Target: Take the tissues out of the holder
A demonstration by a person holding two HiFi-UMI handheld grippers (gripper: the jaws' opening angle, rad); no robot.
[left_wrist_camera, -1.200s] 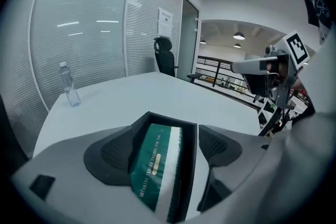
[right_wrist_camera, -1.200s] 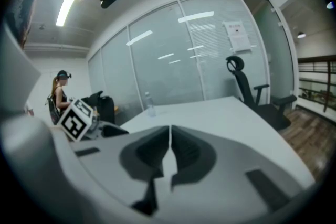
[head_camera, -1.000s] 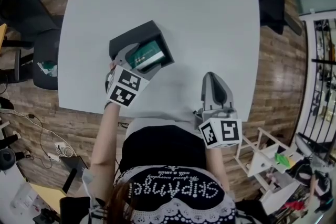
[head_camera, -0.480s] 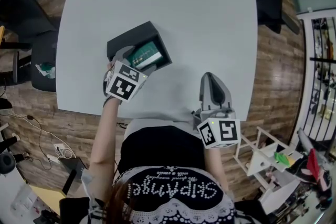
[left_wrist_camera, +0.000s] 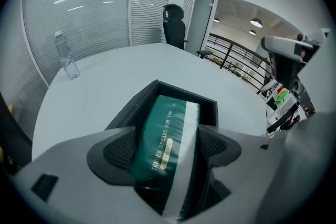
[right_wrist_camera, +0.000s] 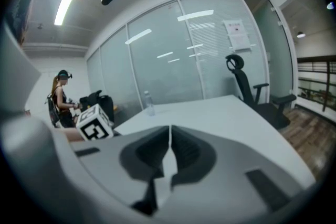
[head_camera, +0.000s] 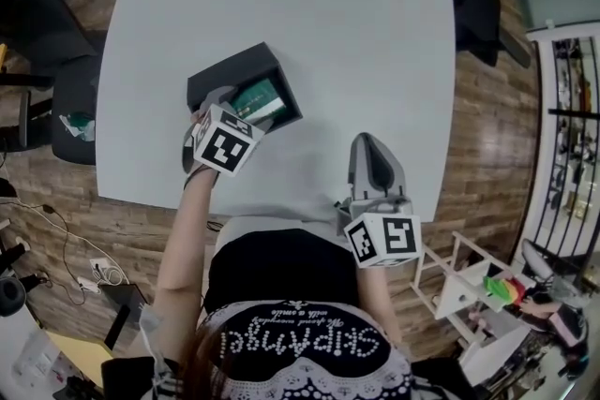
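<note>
Left gripper [left_wrist_camera: 165, 150]: jaws closed onto the green tissue pack [left_wrist_camera: 169, 126], one ribbed pad [left_wrist_camera: 119, 153] pressing each long side.
Right gripper [right_wrist_camera: 169, 157]: jaws pressed together on nothing, parked well to the right of the work, over the near edge of the white table [head_camera: 328, 33].
Tissue pack, position: between the left jaws at its near end. Its far end reaches past the fingertips and sits inside the black holder [left_wrist_camera: 128, 107]. The pack is tilted, near end higher.
Holder: open-topped black box, directly beyond the left fingertips; its walls flank the pack closely.
Handling, judged: film-wrapped soft tissues, so light, compressible and rather slick. The wrap dents under the pads, nothing fragile.
Grip site, judged: across the narrow width, on the long sides, as now. A deeper bite toward mid-length would curb drooping.
Risk, judged: the far end may catch the holder wall, dragging the unrestrained box along.
Elsewhere: water bottle [left_wrist_camera: 67, 60] far beyond the fingertips, apart.
</note>
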